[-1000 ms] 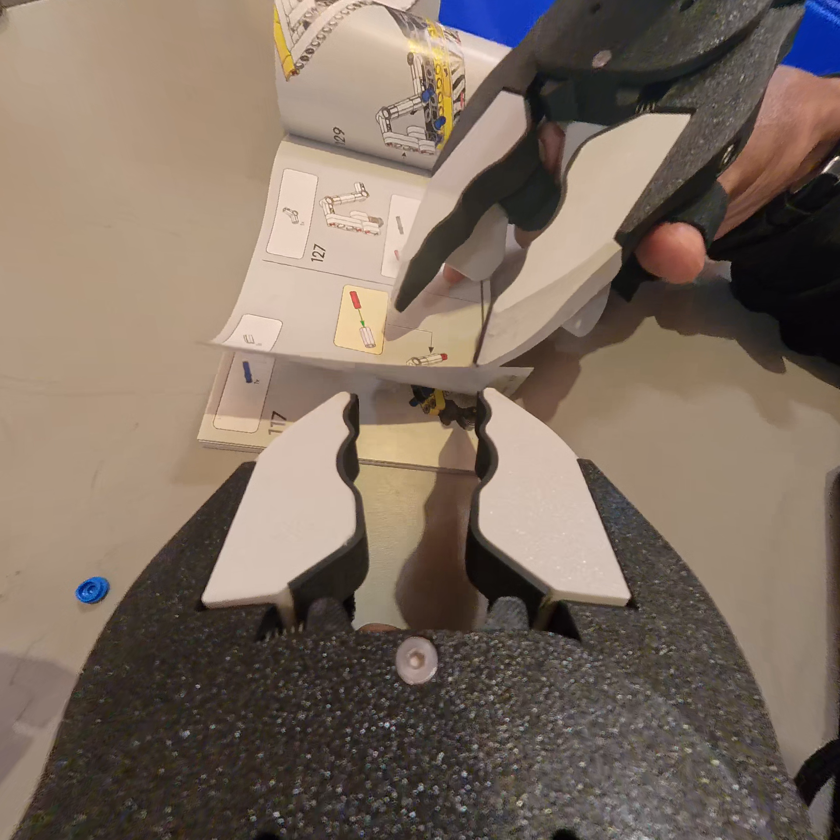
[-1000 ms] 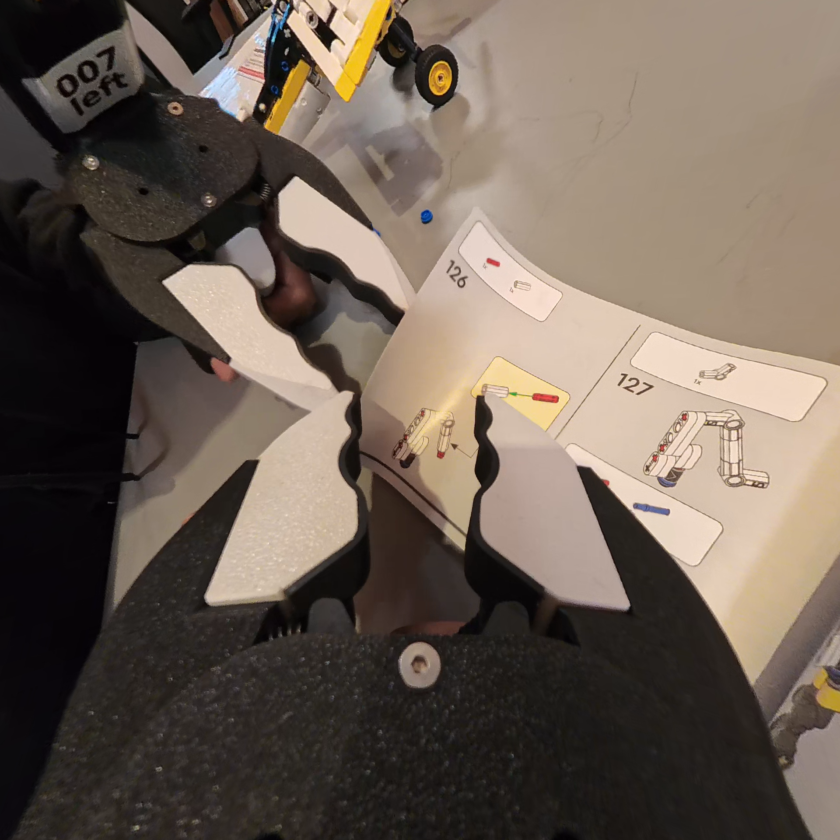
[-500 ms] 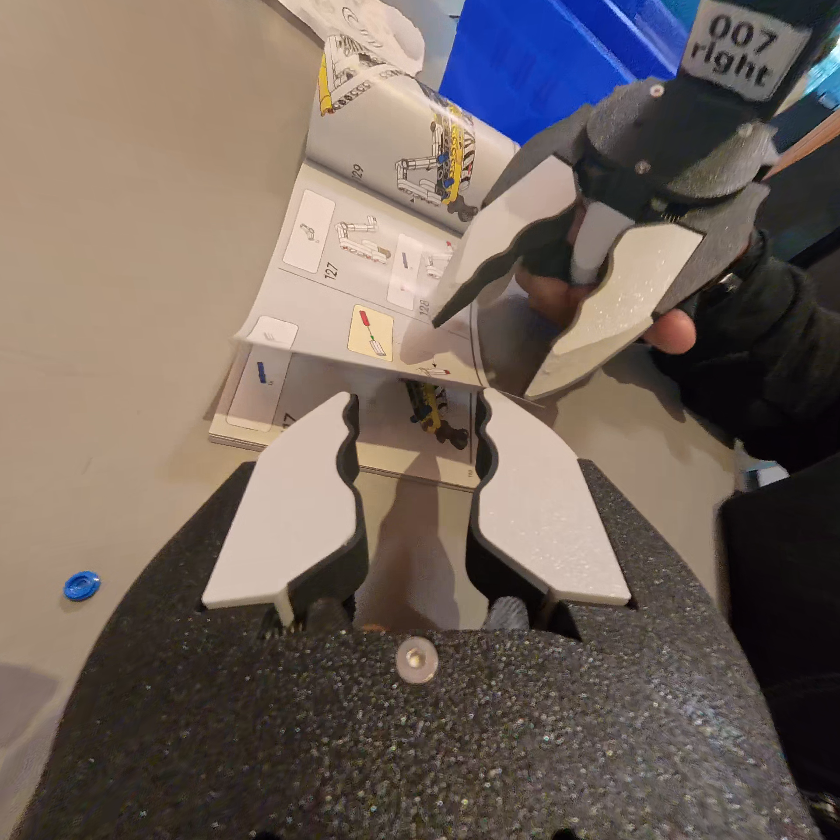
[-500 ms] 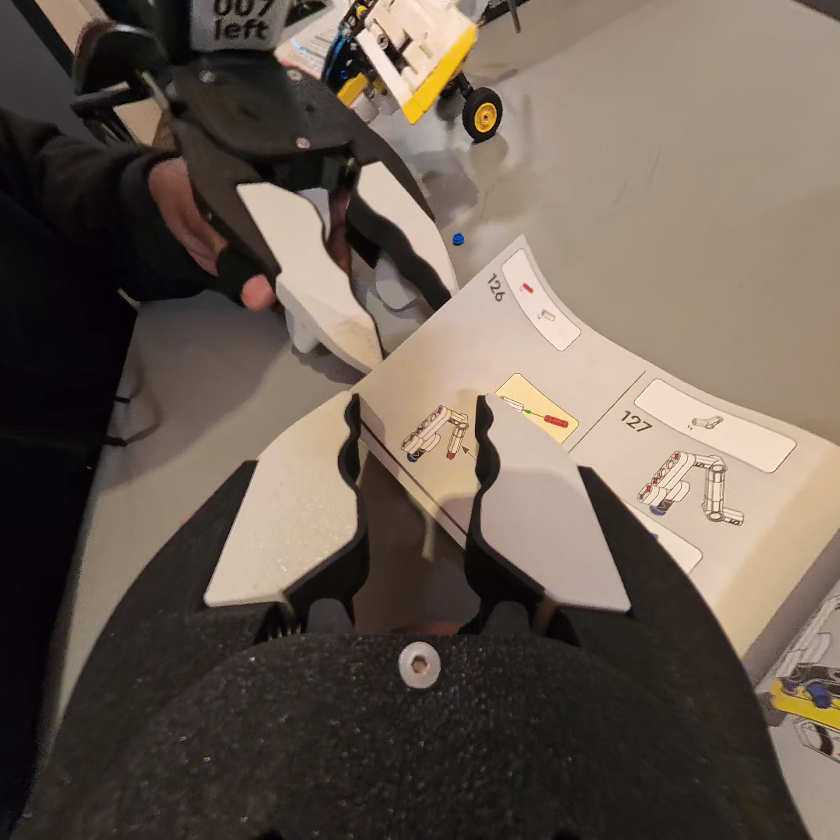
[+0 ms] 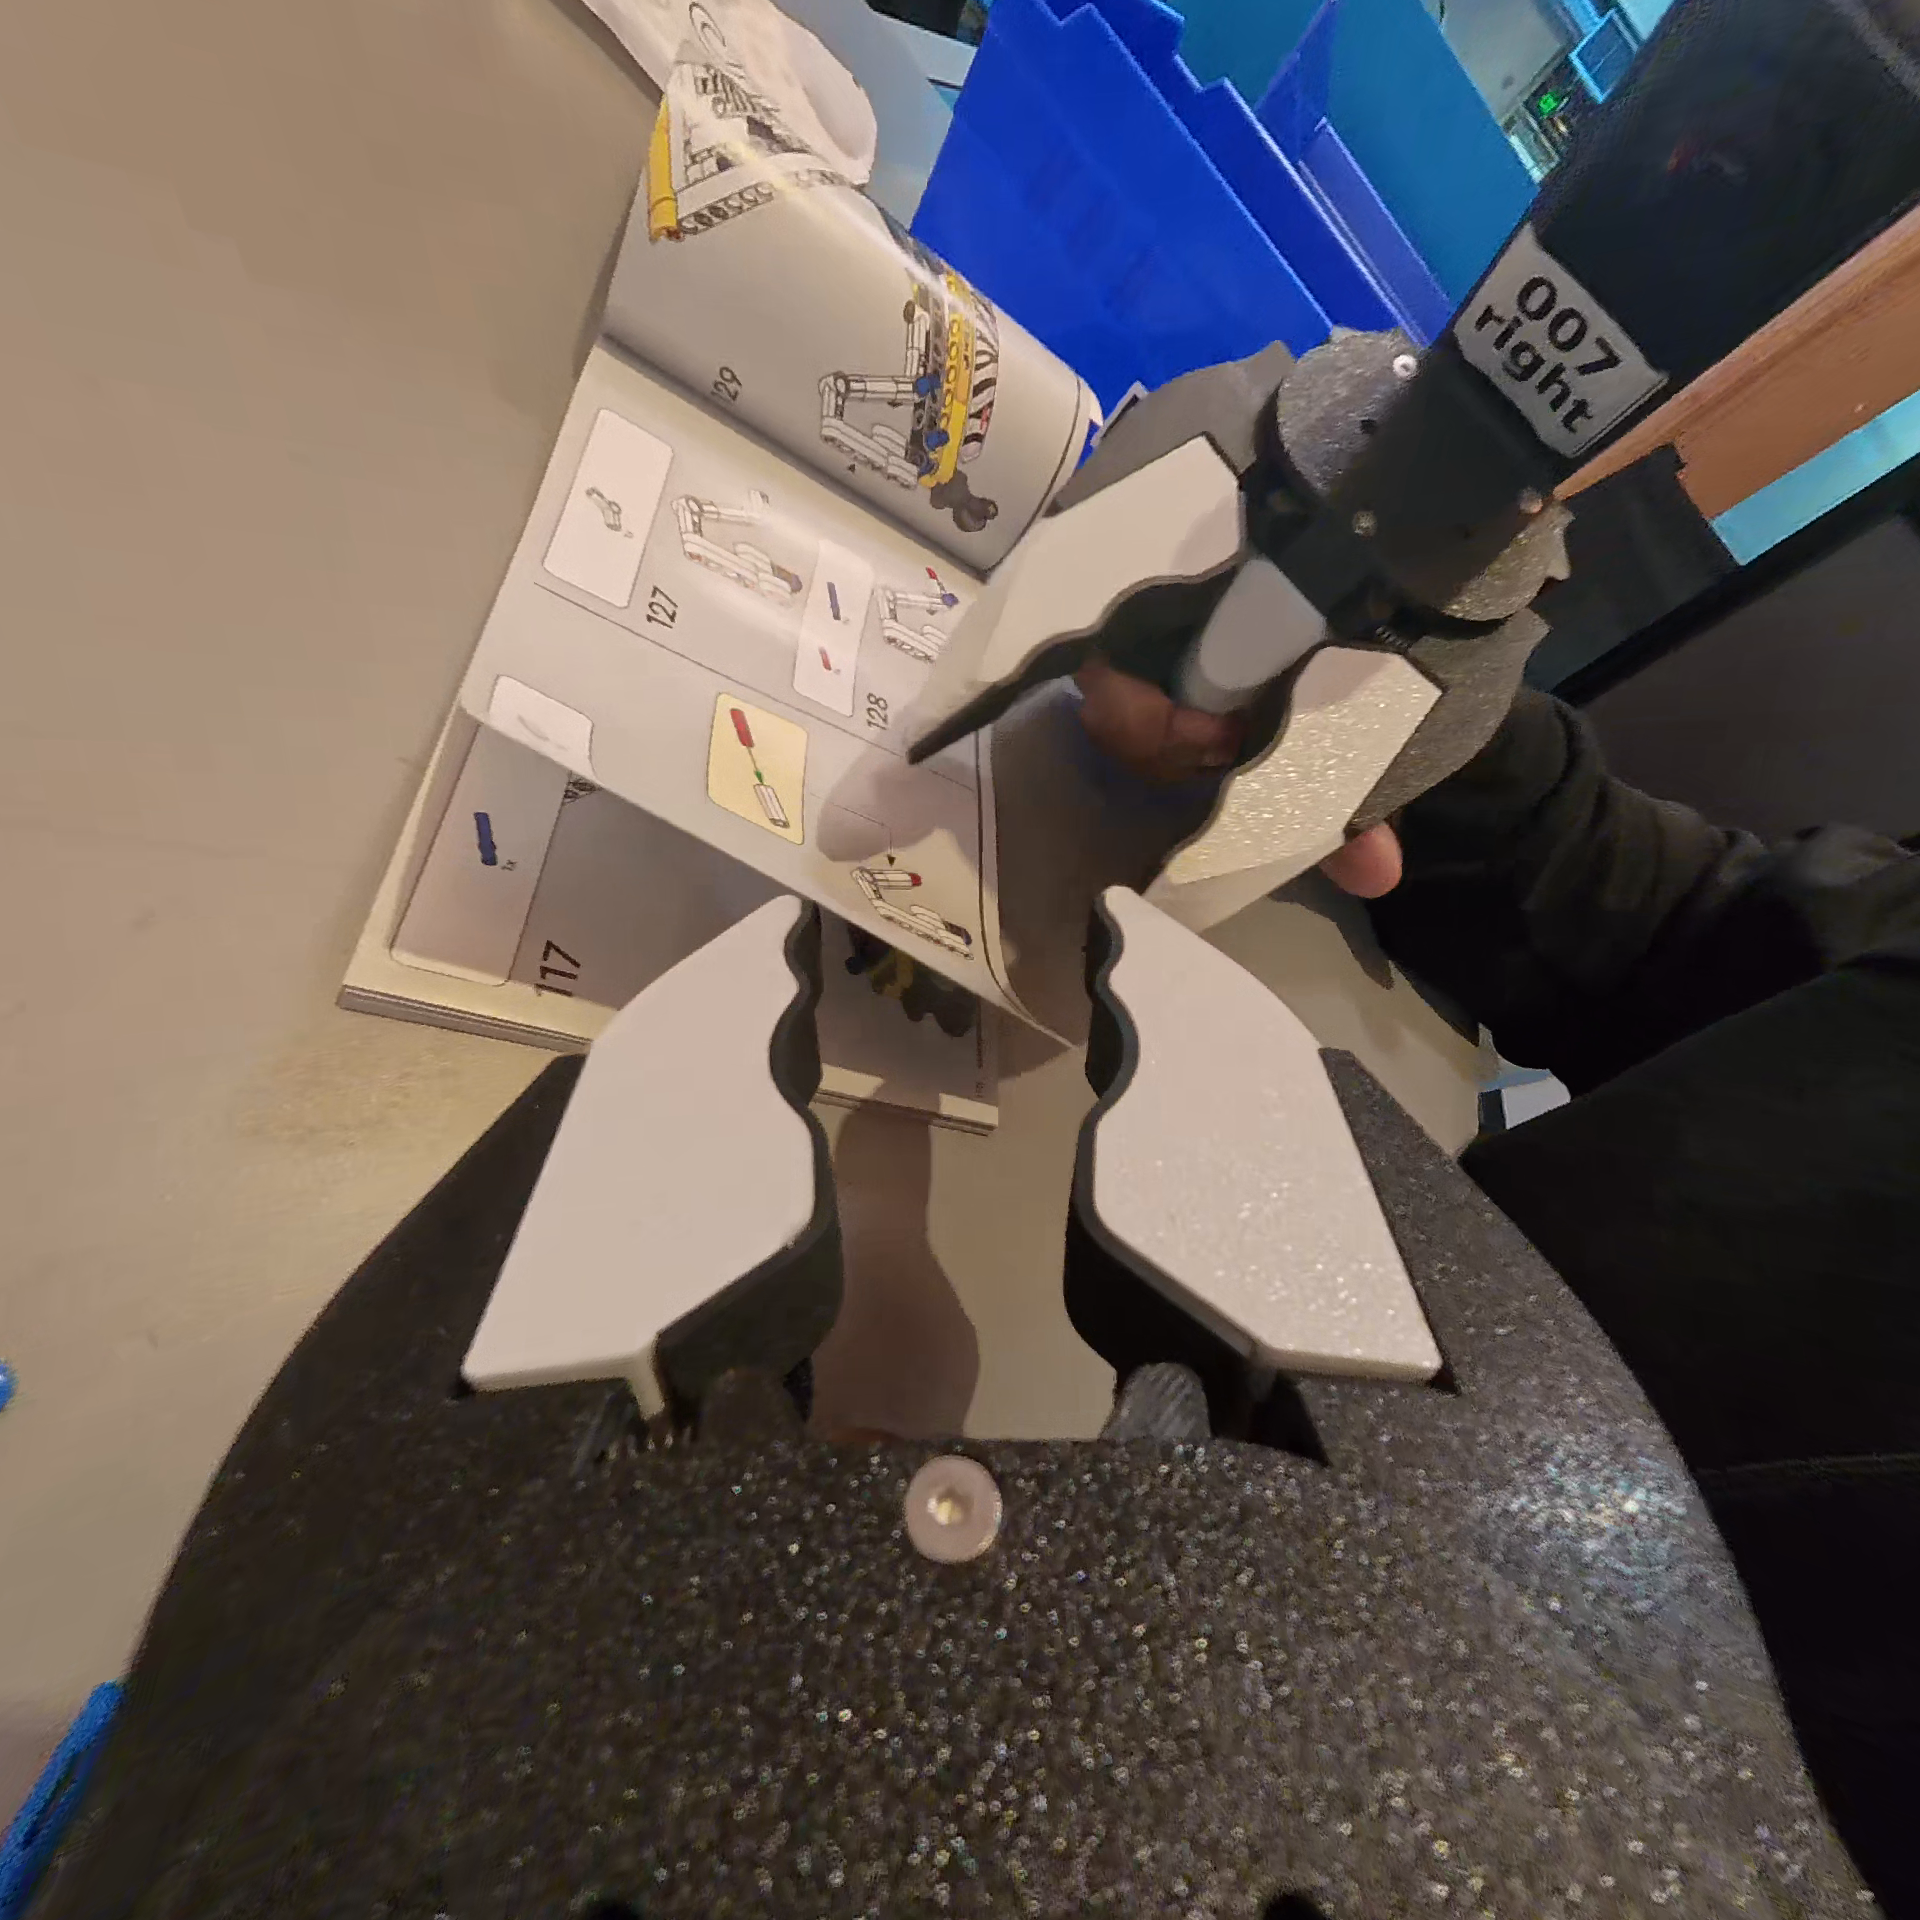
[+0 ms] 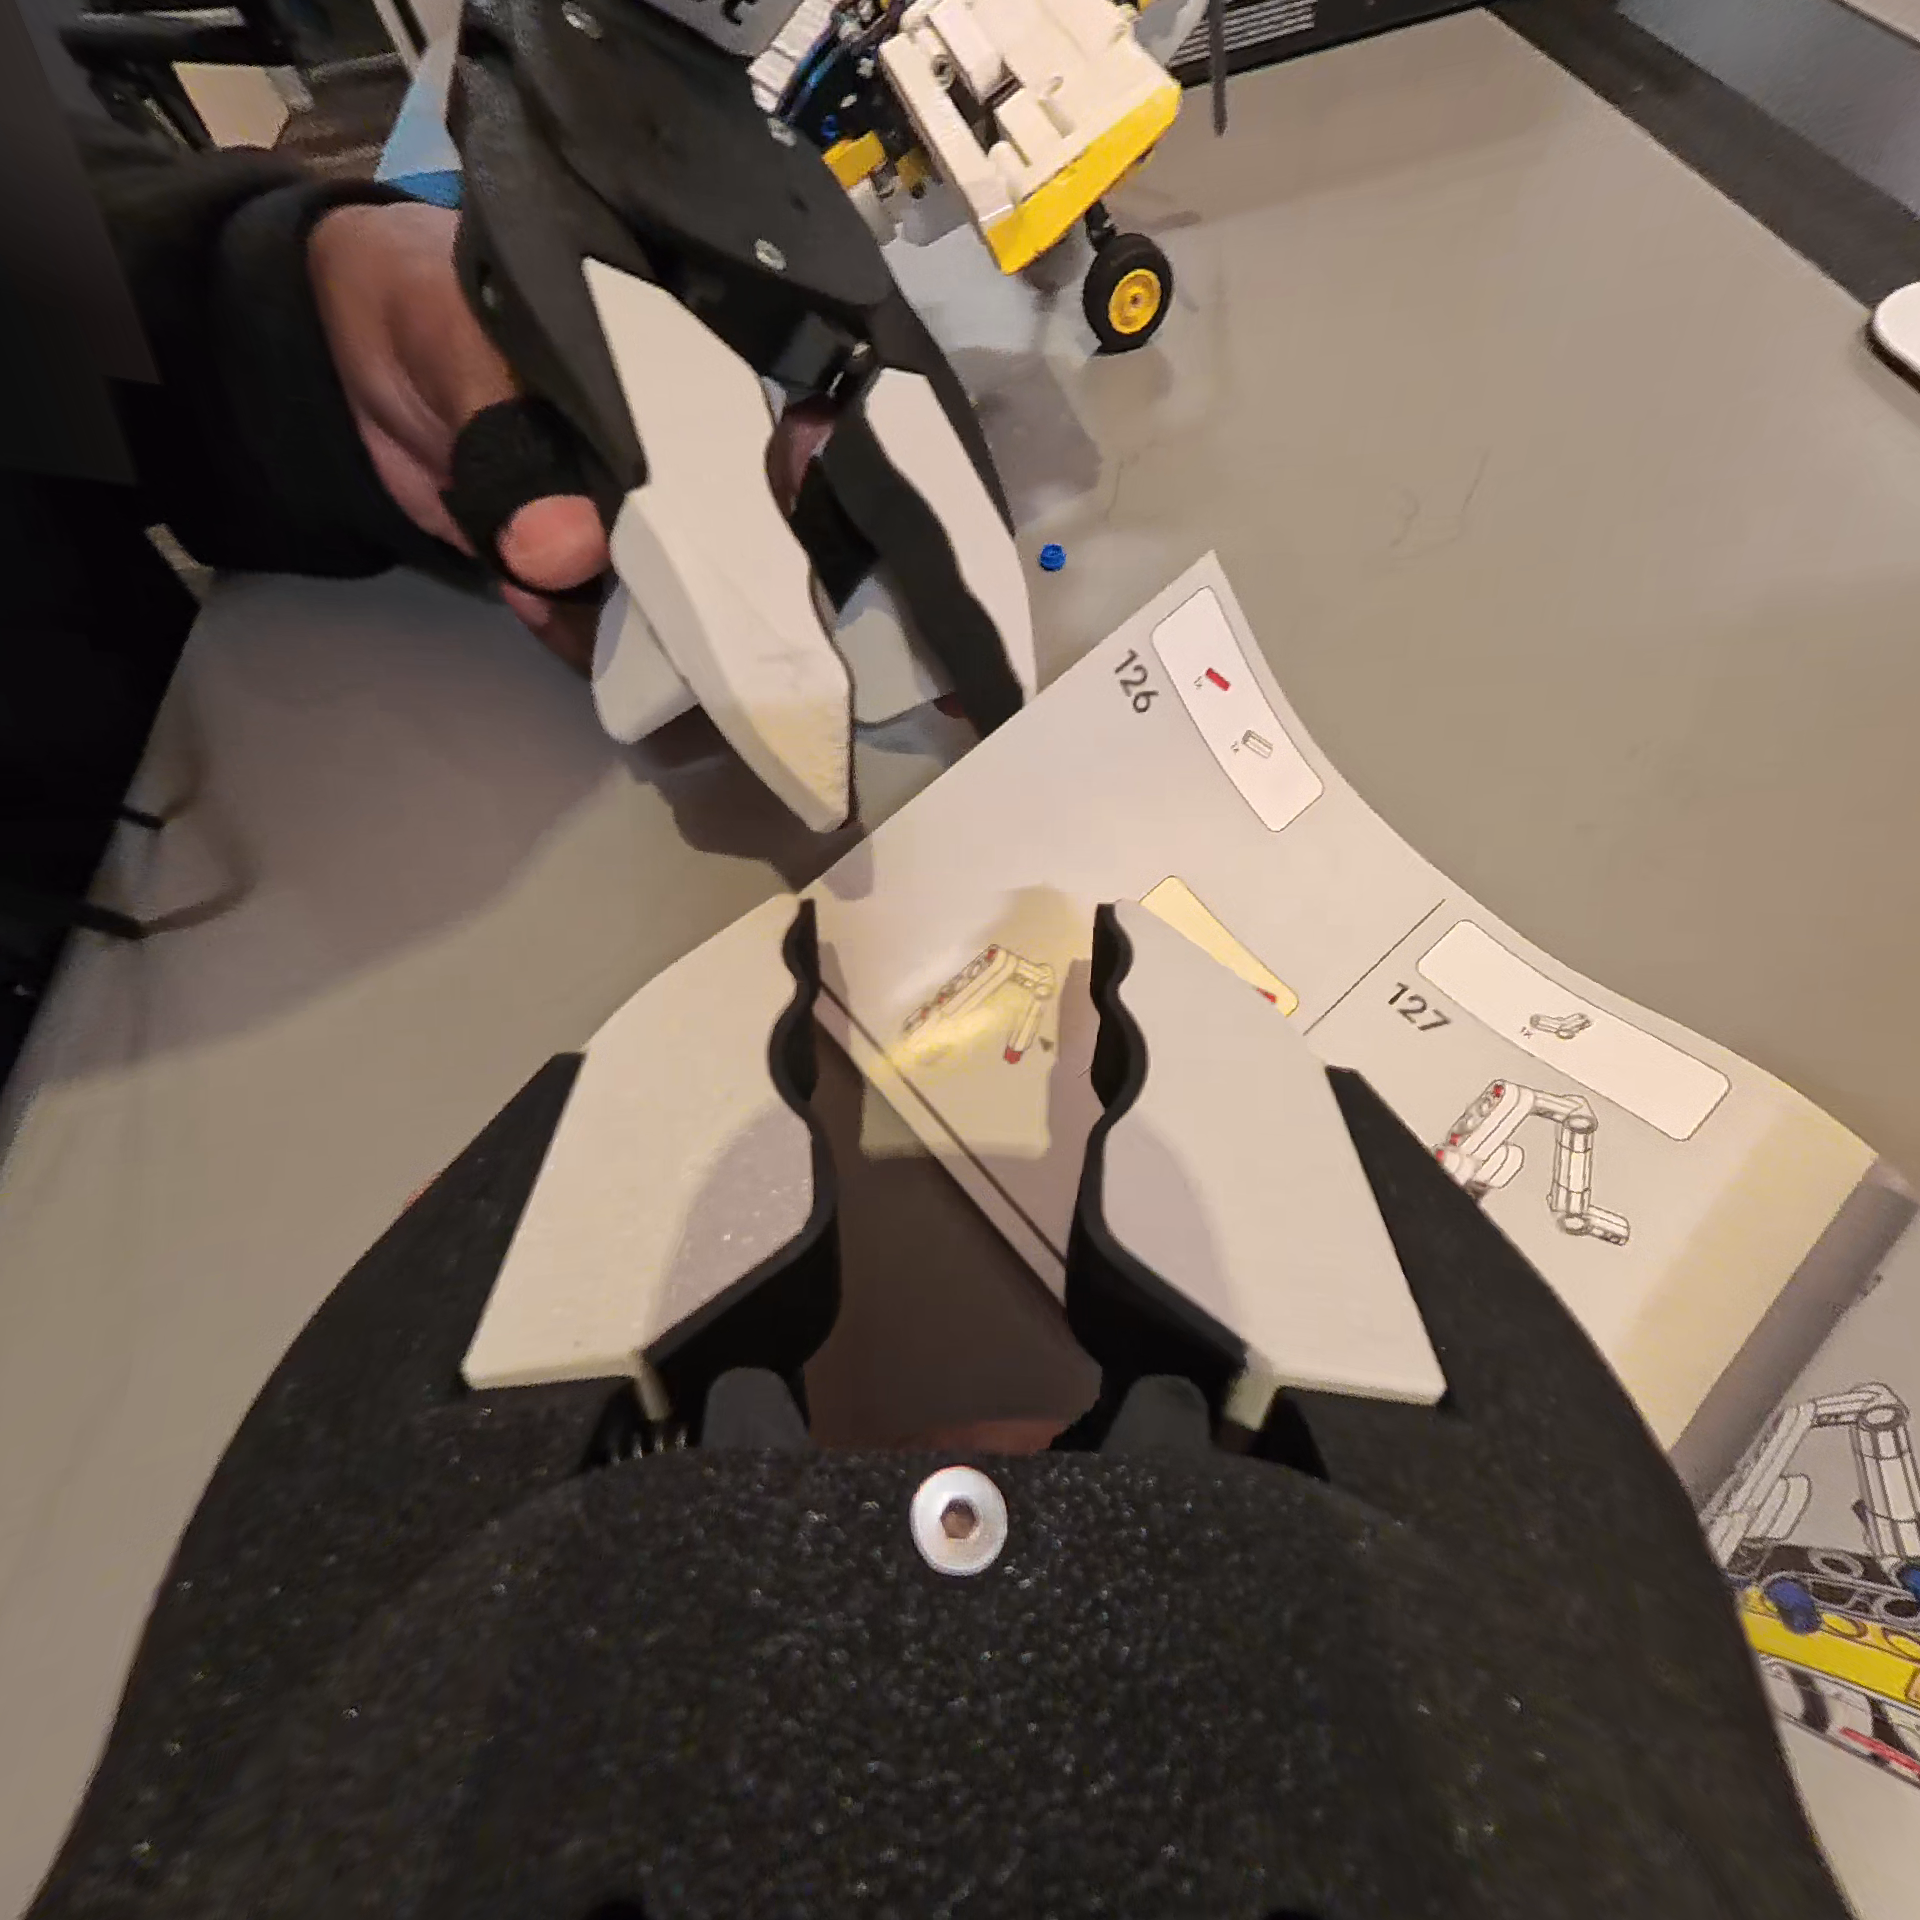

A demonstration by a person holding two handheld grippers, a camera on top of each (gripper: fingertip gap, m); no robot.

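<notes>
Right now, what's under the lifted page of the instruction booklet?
Under the lifted page lie the booklet's lower pages, showing a blue part drawing and part of a dark-and-yellow model drawing. The rest of that spread is covered.

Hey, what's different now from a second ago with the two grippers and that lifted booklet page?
The right gripper has drawn back and tilted up, away from the left gripper. The lifted page of the instruction booklet has curled up higher, and its corner now hangs between the left gripper's open fingers. Nothing was taken hold of or let go. Both grippers stayed open; the blue stud and toy vehicle stayed put.
</notes>
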